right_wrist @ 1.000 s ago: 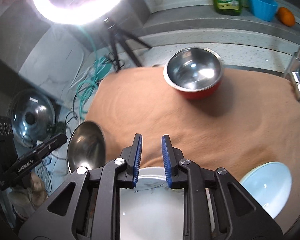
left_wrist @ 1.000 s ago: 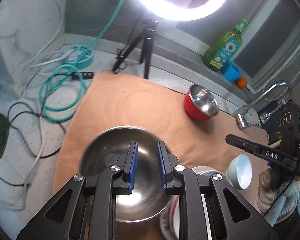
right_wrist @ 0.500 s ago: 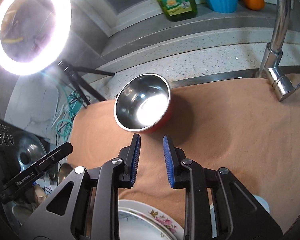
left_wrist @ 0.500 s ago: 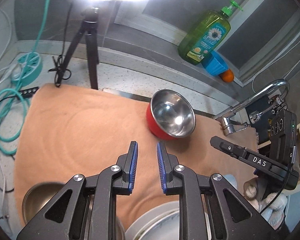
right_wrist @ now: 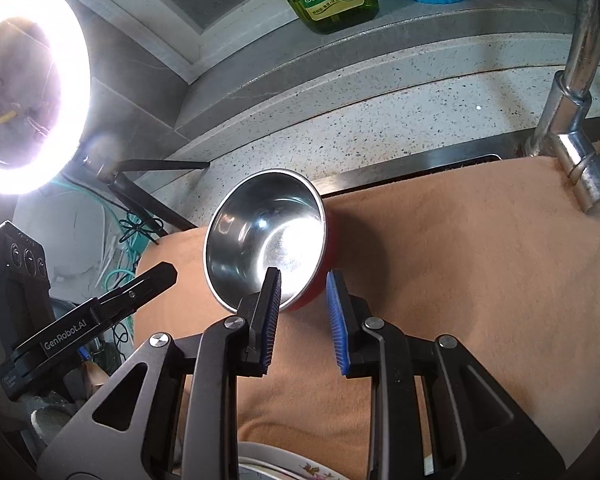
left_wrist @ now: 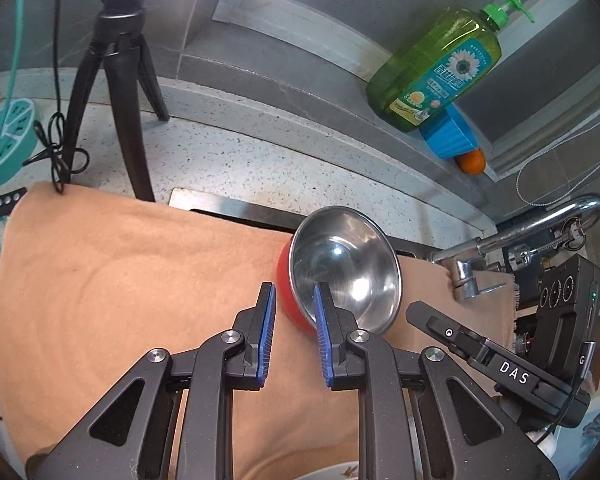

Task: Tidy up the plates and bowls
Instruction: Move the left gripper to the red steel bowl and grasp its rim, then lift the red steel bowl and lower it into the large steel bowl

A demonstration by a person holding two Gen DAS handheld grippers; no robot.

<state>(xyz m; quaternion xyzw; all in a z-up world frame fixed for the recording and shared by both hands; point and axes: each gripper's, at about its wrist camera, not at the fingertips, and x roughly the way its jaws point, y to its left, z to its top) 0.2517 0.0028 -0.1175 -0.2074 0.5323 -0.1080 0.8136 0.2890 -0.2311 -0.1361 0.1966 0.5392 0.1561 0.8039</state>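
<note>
Both tools have closed in on the red bowl (left_wrist: 342, 276) since a second ago, when the left one hung over a steel bowl and the right over a white plate. Left tool (left_wrist: 294, 300) has its jaws slightly parted and nothing pinched; the bowl's near rim shows between its tips, though contact cannot be told. Right tool (right_wrist: 303, 294) is likewise parted and empty, its left tip in front of the bowl's inside, its right tip beside the red wall. The bowl is tilted on the tan cloth (left_wrist: 120, 280) that covers the counter (left_wrist: 260, 160), near the cloth's far edge. A floral plate (right_wrist: 300, 466) peeks in below the right tool. Beyond stand a tap (right_wrist: 572, 120), a tripod (left_wrist: 116, 80), a ring light (right_wrist: 28, 88) and a soap bottle (left_wrist: 436, 76).
</note>
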